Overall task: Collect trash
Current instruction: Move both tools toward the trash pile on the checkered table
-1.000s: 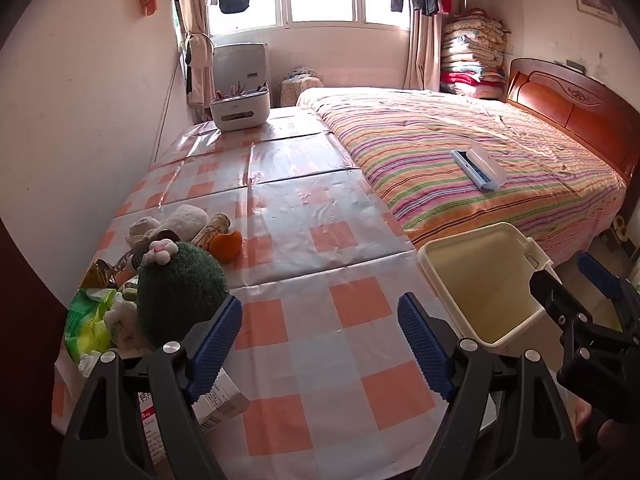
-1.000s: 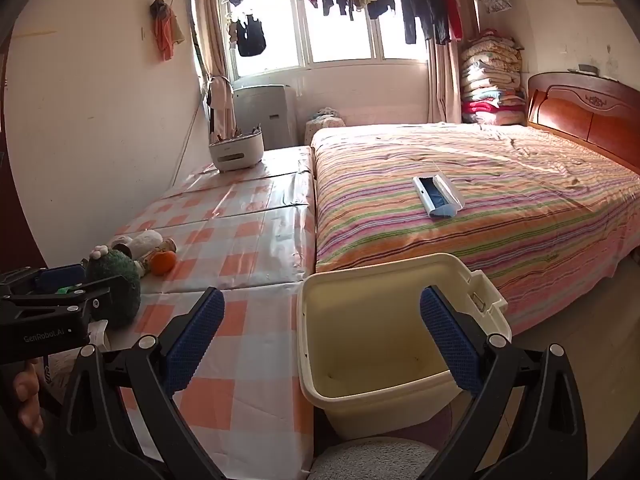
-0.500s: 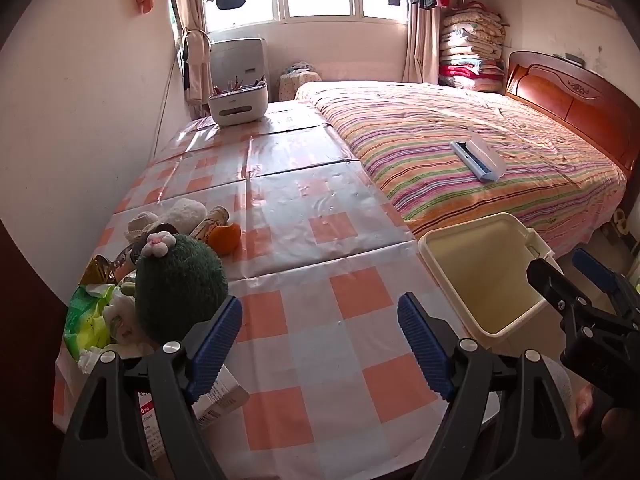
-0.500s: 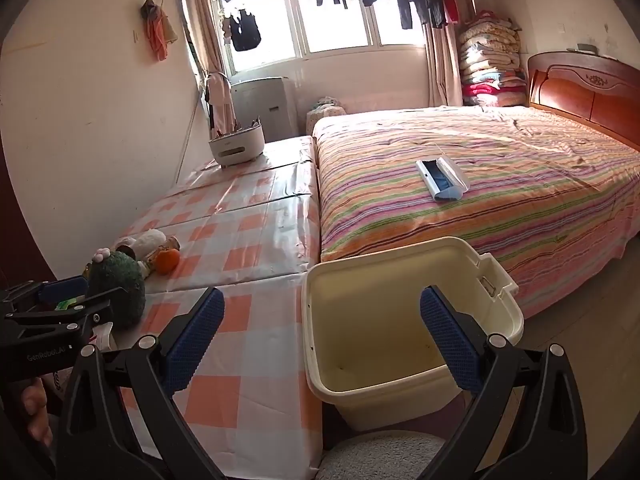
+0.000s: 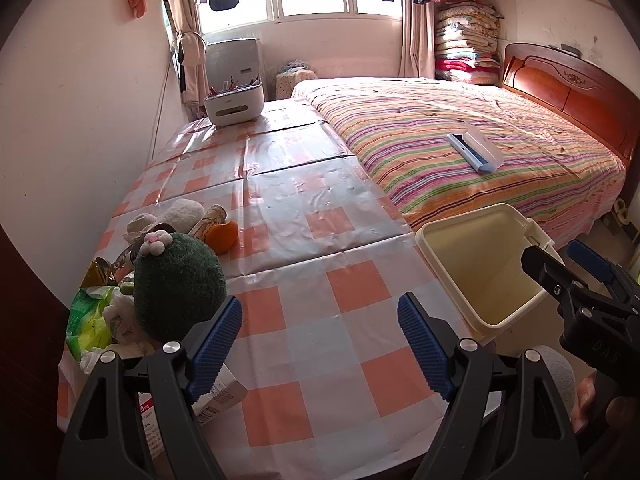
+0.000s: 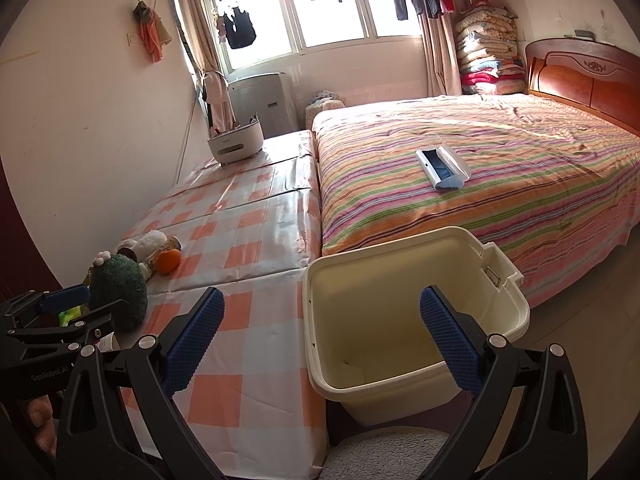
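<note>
A cream plastic bin (image 5: 480, 264) (image 6: 404, 320) stands empty beside the table's right edge. A heap of trash lies at the table's near left: a green wrapper (image 5: 86, 320), crumpled tissue (image 5: 120, 308), a paper box (image 5: 216, 396), an orange peel (image 5: 222, 236) (image 6: 168, 260) and a small tube (image 5: 210, 218). A dark green plush (image 5: 176, 284) (image 6: 120, 292) sits in the heap. My left gripper (image 5: 320, 348) is open and empty above the table's near edge, right of the heap. My right gripper (image 6: 320, 340) is open and empty over the bin's left rim.
The checked tablecloth (image 5: 300, 216) runs back to a white organiser box (image 5: 234, 104). A striped bed (image 6: 480, 168) lies right of the table with a white and blue case (image 6: 442, 168) on it. A grey cushion (image 6: 384, 456) is below the bin.
Both grippers have risen and drawn back slightly, so table and bin sit lower in view. Both stay open and empty. Nothing on the table has moved.
</note>
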Demonstrator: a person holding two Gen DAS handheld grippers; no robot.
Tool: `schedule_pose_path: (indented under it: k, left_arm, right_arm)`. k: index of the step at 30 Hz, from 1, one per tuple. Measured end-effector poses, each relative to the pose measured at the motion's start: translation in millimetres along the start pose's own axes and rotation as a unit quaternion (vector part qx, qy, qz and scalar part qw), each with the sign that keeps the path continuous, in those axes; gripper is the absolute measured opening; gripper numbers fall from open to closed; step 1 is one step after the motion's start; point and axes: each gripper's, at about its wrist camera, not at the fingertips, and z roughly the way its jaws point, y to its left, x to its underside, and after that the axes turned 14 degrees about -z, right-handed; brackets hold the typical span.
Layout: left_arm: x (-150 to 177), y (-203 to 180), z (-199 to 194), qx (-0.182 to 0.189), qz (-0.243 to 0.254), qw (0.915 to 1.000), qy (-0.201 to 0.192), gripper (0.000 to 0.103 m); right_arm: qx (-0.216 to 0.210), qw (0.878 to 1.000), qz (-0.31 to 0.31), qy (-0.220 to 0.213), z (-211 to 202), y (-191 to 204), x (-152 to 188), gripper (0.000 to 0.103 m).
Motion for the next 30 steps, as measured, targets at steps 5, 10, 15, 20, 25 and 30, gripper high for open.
schedule_pose_path:
  k: [5,10,15,20,25,30]
  left_arm:
    - [-0.6,0.9,-0.2,0.0,0.002,1.0,0.002,0.078]
    - [0.6,1.3,-0.1,-0.001,0.003,1.0,0.004,0.078]
    - [1.2,3.0,0.9,-0.002,0.001,1.0,0.005,0.078]
    - [2.0,4.2,0.6,-0.004,0.001,1.0,0.005,0.078]
    - [2.3,5.1,0.2,-0.006,0.0,1.0,0.004,0.078]
    - [2.1,8.0,1.1,-0.01,-0.001,0.9999,0.003,0.078]
  right_arm:
    - [-0.003,1.0,0.004,0.005,2.3,-0.3,0.5,0.097]
    - [-0.007,1.0,0.004,0.007,4.0,1.3,0.5,0.097]
    - [-0.01,1.0,0.005,0.009,6.0,1.8,0.7,0.097]
    - [-0.013,1.0,0.006,0.011,8.1,2.7,1.4,0.097]
    - [-0.015,1.0,0.007,0.012,8.5,3.3,2.0,0.097]
    - [-0.015,1.0,0.004,0.01,7.9,4.6,1.4,0.097]
